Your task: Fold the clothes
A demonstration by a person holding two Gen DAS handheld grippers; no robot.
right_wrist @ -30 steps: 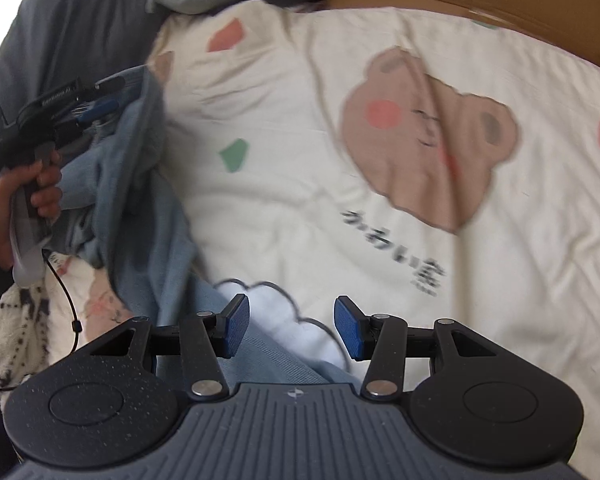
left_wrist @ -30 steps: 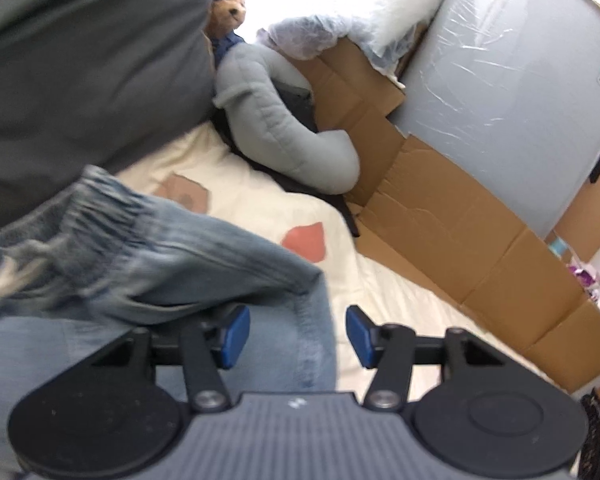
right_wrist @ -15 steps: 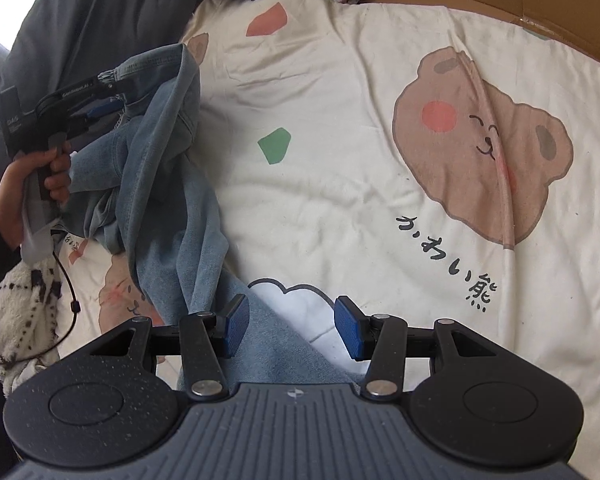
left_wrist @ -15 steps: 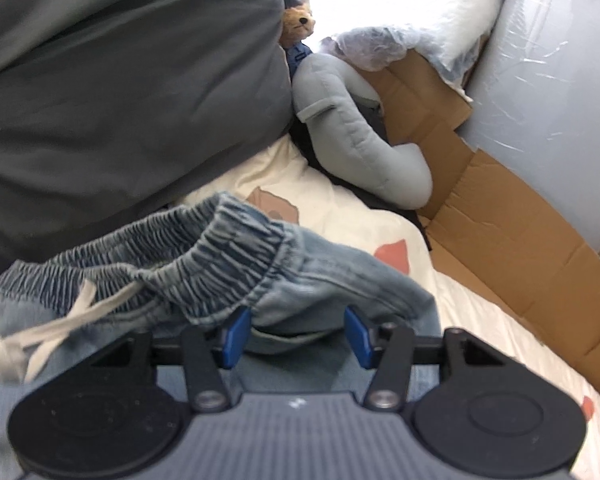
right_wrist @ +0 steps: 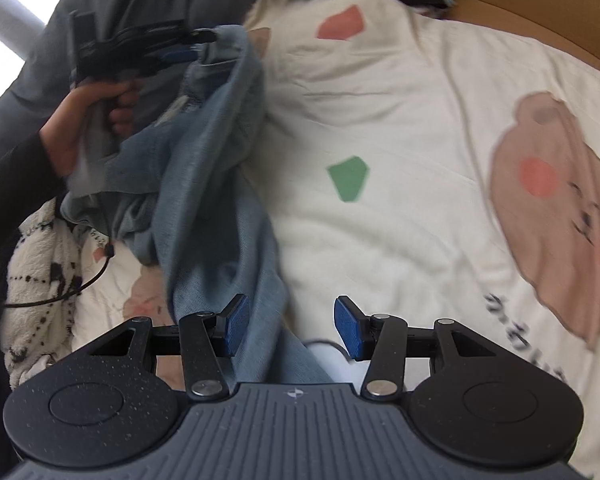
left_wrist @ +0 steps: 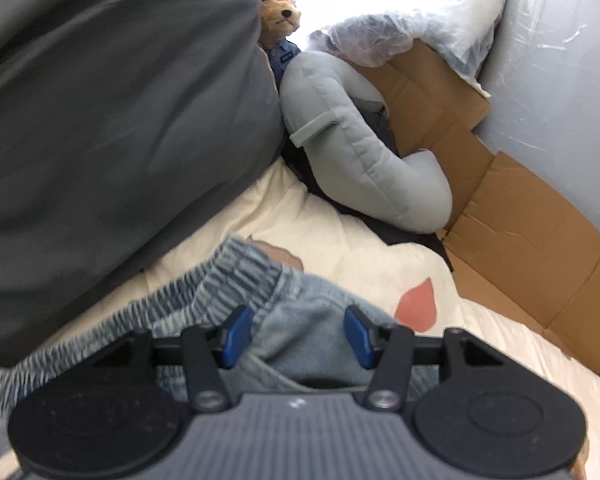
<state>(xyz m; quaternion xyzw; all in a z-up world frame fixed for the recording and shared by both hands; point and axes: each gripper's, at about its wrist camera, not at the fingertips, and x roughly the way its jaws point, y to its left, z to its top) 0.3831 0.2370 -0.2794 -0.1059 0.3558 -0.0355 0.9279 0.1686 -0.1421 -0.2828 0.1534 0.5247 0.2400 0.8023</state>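
Spread wide, the left gripper is showing both blue pads apart, with the elastic waistband of the denim trousers bunching across the gap between them; the fabric is lying between the fingers but neither pad is pressing on it in the left wrist view. From the right wrist view, that same tool is sitting high at the upper left, tilting roughly level, and the person's hand is wrapping around its handle with the fingers curling underneath, a dark sleeve trailing back from the wrist. The top of the trousers is draping off the tool's tip there, though whether it is pinching the cloth cannot be told from that angle.

Equally open, the right gripper is hovering low over the bed, looking forward along a trouser leg that is running from the raised waistband down and passing between its fingers, closer to the left pad and not clamped.

Beneath everything, a cream bedsheet printed with a brown bear is lying flat. A grey curved pillow, a small plush fox and flattened cardboard are sitting at the far edge, and a dark grey duvet is piling up on the left.
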